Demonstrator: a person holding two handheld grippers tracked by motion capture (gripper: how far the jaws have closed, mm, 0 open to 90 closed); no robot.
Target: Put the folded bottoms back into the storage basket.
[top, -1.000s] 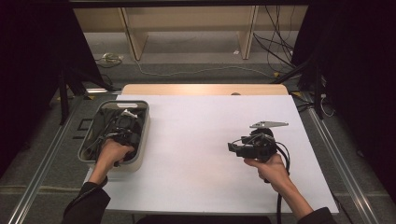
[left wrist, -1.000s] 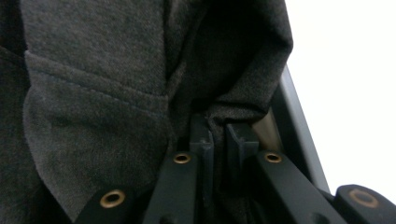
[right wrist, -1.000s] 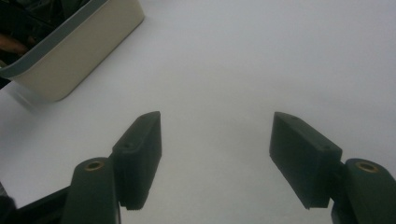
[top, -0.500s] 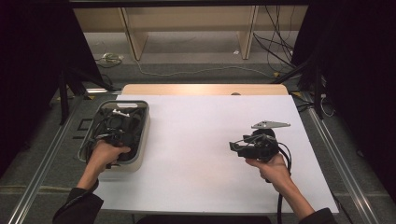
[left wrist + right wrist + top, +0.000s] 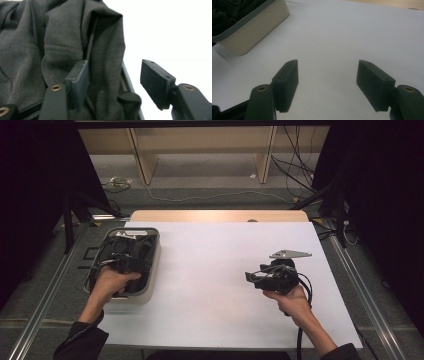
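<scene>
A dark grey cloth (image 5: pixel 50 45) of soft, matt knit with a slightly fuzzy surface lies bunched in folds. It fills a tub (image 5: pixel 152 270) of smooth cream plastic with a grey rim. The table (image 5: pixel 220 270) has a smooth, matt white top, like paper or laminate, and a pale wood strip (image 5: pixel 215 215) runs along its far edge. The jaws of the left gripper (image 5: pixel 113 82) and the right gripper (image 5: pixel 328 83) are matt black plastic with small brass-coloured metal fittings.

cloth (image 5: pixel 62 37): dark grey | bin (image 5: pixel 252 32): cream, grey rim | table cover (image 5: pixel 225 270): white | jaws: black
</scene>
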